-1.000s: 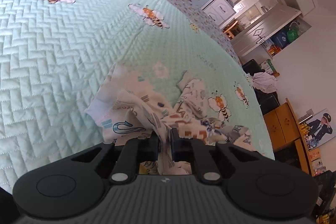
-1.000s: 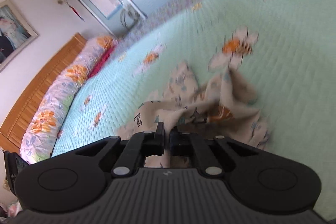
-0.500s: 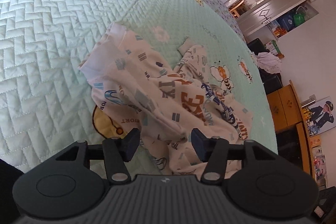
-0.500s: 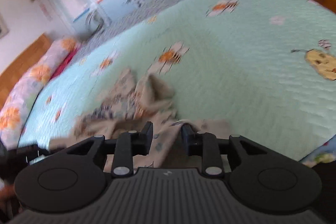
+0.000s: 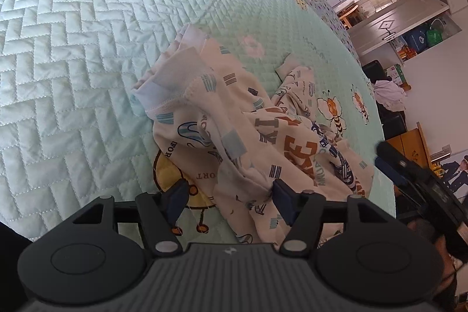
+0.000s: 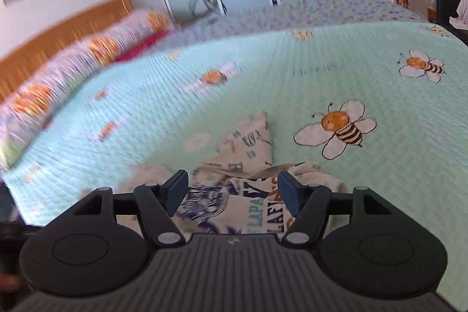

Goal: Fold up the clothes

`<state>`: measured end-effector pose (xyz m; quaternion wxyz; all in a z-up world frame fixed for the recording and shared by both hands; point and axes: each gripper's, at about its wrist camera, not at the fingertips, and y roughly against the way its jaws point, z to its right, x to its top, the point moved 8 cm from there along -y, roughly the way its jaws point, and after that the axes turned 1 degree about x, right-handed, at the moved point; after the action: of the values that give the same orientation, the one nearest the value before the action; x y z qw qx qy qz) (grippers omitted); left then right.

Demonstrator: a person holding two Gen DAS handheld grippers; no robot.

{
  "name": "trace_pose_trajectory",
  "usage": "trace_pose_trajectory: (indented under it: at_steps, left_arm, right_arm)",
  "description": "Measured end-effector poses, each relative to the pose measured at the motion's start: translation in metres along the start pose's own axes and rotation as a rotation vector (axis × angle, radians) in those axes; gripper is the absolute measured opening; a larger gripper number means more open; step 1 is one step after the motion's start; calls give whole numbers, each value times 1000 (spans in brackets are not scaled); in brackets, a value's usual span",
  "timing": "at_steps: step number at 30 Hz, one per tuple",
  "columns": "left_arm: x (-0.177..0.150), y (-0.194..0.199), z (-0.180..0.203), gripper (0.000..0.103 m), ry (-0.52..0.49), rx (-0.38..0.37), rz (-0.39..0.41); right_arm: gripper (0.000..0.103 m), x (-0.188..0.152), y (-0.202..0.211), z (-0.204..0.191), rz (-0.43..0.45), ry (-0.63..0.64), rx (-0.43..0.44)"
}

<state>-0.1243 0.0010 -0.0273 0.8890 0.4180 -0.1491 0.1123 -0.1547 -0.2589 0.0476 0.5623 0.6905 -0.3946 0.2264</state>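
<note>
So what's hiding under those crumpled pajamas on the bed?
Under the crumpled pajamas lies the green quilt. A yellow cartoon print peeks out at the edge; the rest of it is covered, so I can't tell what it is.

The pillows [image 6: 73, 72] and headboard [image 6: 58, 34] are motion-blurred, and the right gripper [image 6: 231, 192] hides the garment's [image 6: 248, 142] near part.

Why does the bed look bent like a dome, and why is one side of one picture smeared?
Left wrist view: the fisheye lens bows the quilt into a dome; the garment is sharp, daylight even. Right wrist view: motion blur smears the pillows and headboard at left; the bee is fairly crisp.
</note>
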Motion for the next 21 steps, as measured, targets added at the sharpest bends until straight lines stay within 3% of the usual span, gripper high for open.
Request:
trace_pose_trajectory:
  at_steps: [7, 11, 12, 13, 15, 17, 19, 21]
  left_arm:
    - [2, -7, 8, 67, -107, 43, 10]
    - [5, -18, 20, 74, -193, 82, 11]
    - [9, -20, 24, 77, -199, 78, 15]
    - [12, -21, 27, 79, -205, 74, 20]
    - [20, -25, 35, 78, -217, 66, 28]
    - [27, -29, 42, 68, -229, 58, 36]
    - [41, -27, 54, 38, -248, 39, 67]
    - [66, -18, 74, 22, -279, 6, 130]
  right_arm:
    - [68, 7, -103, 6, -181, 53, -71]
    - [65, -9, -126, -5, -230, 148, -95]
    - [43, -9, -126, -7, -217, 166, -96]
    - [6, -7, -127, -8, -217, 162, -80]
    - [3, 0, -125, -7, -206, 150, -59]
    - [3, 25, -116, 0, -142, 145, -65]
    - [3, 60, -98, 17, -44, 84, -92]
    - [3, 100, -74, 43, 71, -16, -113]
